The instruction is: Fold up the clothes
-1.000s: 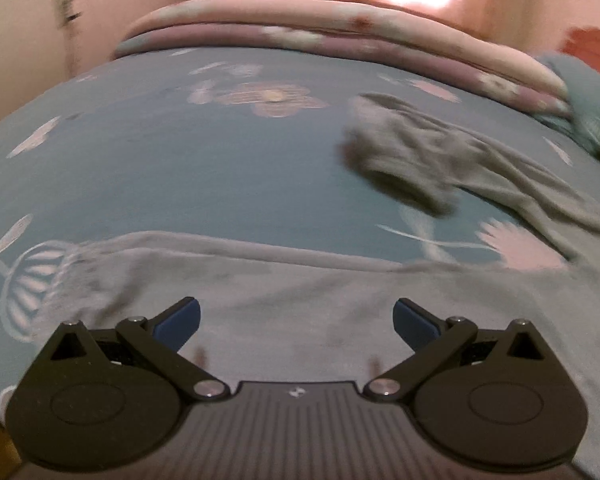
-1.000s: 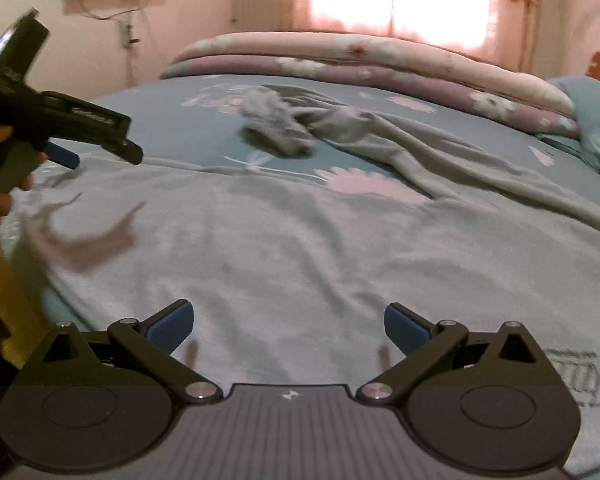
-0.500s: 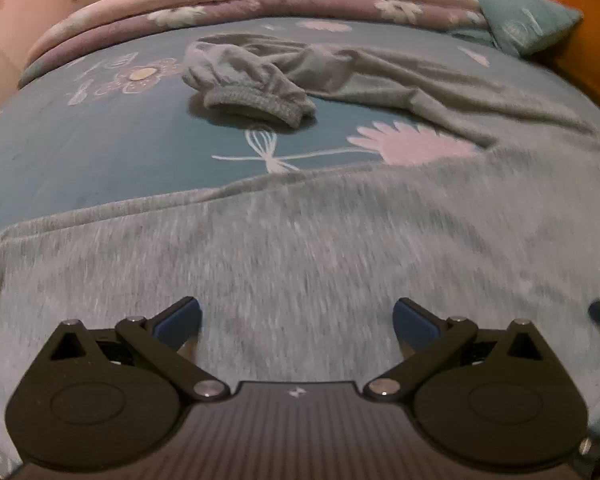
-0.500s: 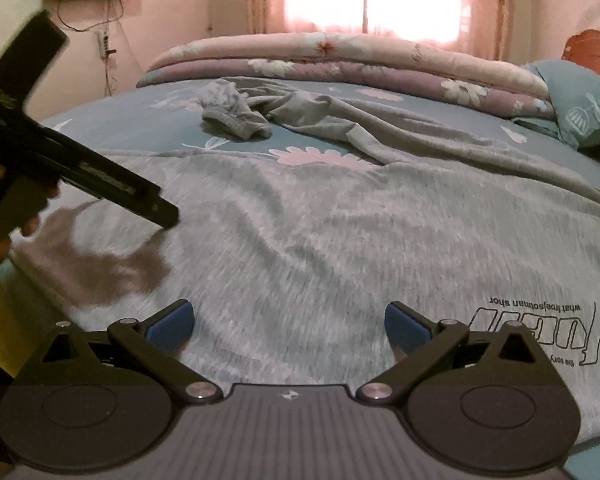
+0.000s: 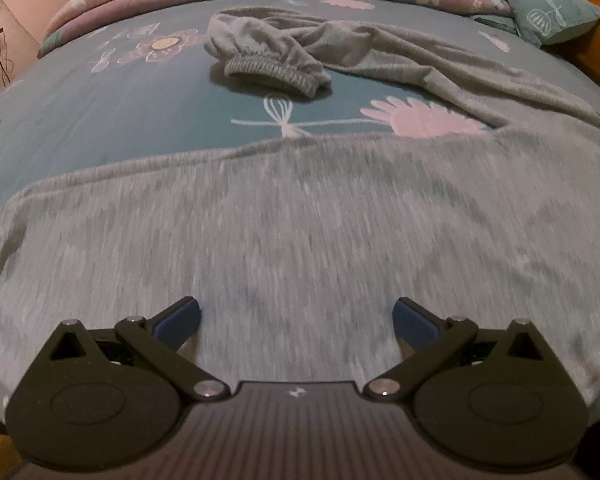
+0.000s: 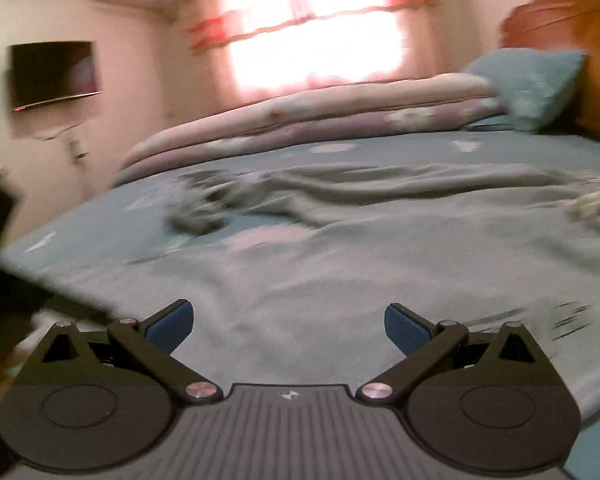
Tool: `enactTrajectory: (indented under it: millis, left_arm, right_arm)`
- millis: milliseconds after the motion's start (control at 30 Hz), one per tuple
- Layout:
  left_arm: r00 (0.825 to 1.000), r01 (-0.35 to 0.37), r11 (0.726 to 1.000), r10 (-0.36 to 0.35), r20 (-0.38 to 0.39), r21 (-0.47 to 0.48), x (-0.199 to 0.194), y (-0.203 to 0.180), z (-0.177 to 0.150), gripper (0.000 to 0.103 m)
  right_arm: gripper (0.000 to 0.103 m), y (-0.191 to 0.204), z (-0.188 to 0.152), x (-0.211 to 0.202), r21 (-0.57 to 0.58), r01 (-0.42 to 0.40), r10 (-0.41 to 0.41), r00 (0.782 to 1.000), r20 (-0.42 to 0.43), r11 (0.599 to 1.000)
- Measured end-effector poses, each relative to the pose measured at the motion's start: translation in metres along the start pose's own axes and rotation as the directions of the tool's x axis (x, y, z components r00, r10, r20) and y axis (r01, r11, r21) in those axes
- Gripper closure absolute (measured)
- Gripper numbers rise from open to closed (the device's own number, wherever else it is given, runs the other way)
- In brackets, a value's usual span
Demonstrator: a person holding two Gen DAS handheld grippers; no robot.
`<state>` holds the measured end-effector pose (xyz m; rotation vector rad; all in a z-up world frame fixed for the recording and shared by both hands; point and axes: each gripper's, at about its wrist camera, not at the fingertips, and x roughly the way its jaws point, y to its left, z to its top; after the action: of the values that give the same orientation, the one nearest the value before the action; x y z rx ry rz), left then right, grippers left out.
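While the grey sweatshirt point(image 5: 320, 220) lies spread flat across the near part of the bed point(image 5: 80, 112), the left gripper point(image 5: 296, 320) hangs over its broad body panel with both blue-padded fingers point(image 5: 178, 320) wide apart and nothing between them. From that panel one sleeve point(image 5: 400, 56) runs away toward the far side of the bed, bunched and creased, and ends in a ribbed cuff point(image 5: 276, 74) that lies on the bare teal sheet beyond the sweatshirt's far edge, well apart from the gripper. The right gripper point(image 6: 288, 324) is likewise spread open and empty, poised over the sweatshirt point(image 6: 320, 280) at its near hem; dark printed lettering point(image 6: 540, 320) shows on the cloth to the right of it, too blurred to read. Beyond the sweatshirt a folded pink and mauve quilt point(image 6: 320, 120) lies along the far side of the bed, with a teal pillow point(image 6: 528, 80) at its right end against a wooden headboard point(image 6: 580, 40). Past the quilt, a bright window with red-trimmed curtains point(image 6: 312, 28) and a dark wall screen point(image 6: 54, 74) to its left appear in the right wrist view, which is strongly motion-blurred. Nothing lies on the sweatshirt's panel between either gripper and the cloth.
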<state>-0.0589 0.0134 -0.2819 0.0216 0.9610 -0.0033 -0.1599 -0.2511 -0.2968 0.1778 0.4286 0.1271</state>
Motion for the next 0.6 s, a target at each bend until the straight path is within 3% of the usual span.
enactTrajectory:
  millis: [100, 200, 300, 467, 600]
  left_arm:
    - [1.000, -0.011, 1.000, 0.011, -0.016, -0.018, -0.005, -0.001, -0.006, 0.000]
    - [0.999, -0.028, 0.999, 0.026, -0.039, -0.036, -0.009, -0.003, -0.010, 0.000]
    - [0.997, -0.031, 0.998, 0.028, -0.067, -0.046, -0.014, -0.003, -0.016, 0.000]
    - [0.999, -0.028, 0.999, 0.026, -0.042, -0.034, -0.024, -0.004, -0.033, 0.000]
    - [0.999, -0.036, 0.999, 0.035, -0.031, -0.021, -0.027, -0.007, -0.037, 0.001]
  right_arm:
    - [0.000, -0.008, 0.012, 0.028, -0.029, 0.122, -0.123, 0.991, -0.046, 0.992]
    - [0.000, -0.021, 0.011, 0.043, 0.050, 0.150, -0.139, 0.974, -0.178, 0.987]
    - [0.000, -0.010, 0.001, 0.033, -0.075, 0.172, -0.185, 0.958, -0.218, 0.982]
    - [0.000, 0.008, -0.018, 0.006, -0.117, 0.214, -0.237, 0.943, -0.232, 0.970]
    - [0.000, 0.012, -0.020, -0.004, -0.110, 0.202, -0.224, 0.944, -0.243, 0.973]
